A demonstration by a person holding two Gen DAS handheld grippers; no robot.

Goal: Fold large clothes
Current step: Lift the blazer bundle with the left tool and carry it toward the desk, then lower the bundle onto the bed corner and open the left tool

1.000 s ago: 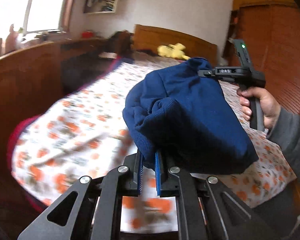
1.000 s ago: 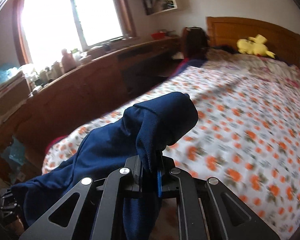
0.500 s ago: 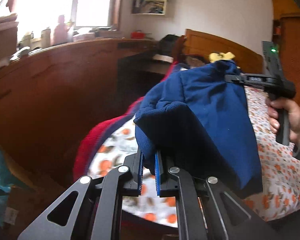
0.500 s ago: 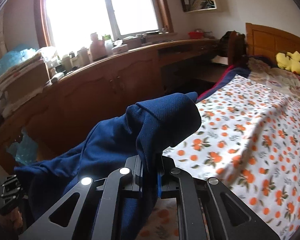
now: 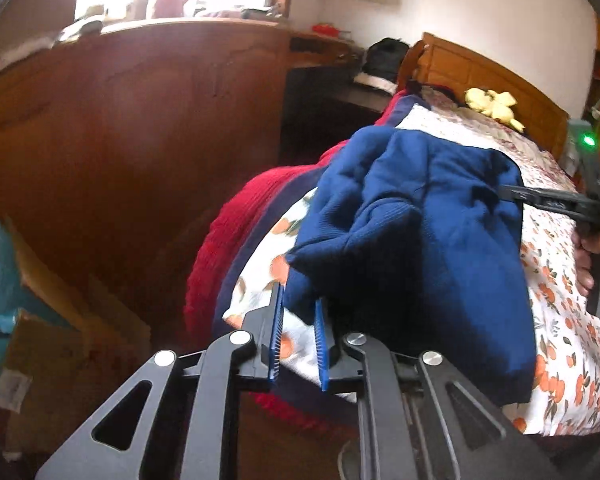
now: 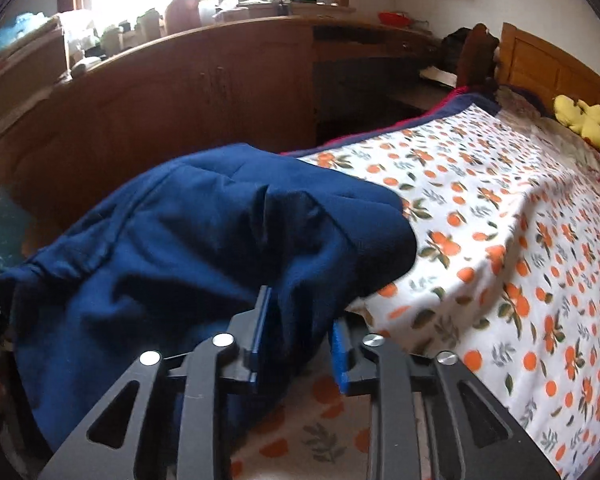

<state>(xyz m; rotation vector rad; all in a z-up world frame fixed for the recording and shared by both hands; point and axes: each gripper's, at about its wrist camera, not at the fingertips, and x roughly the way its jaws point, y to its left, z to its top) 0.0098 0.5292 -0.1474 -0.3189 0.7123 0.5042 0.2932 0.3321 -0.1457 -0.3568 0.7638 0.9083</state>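
Both hand-held grippers are letting go of the navy garment at the bed's near corner.

The left hand-held gripper (image 5: 298, 334) is spreading, blue pads either side of a loose fold; the right hand-held gripper (image 6: 300, 330) is opening too, cloth still lying between its jaws. The navy garment (image 5: 416, 248) is filling mid-frame, blocking the orange-print bedspread (image 6: 500, 232). A red blanket (image 5: 236, 232) is hanging lower left, a wooden cabinet (image 5: 140, 128) is looming behind, and a yellow plush toy (image 6: 584, 122) is sitting upper right.
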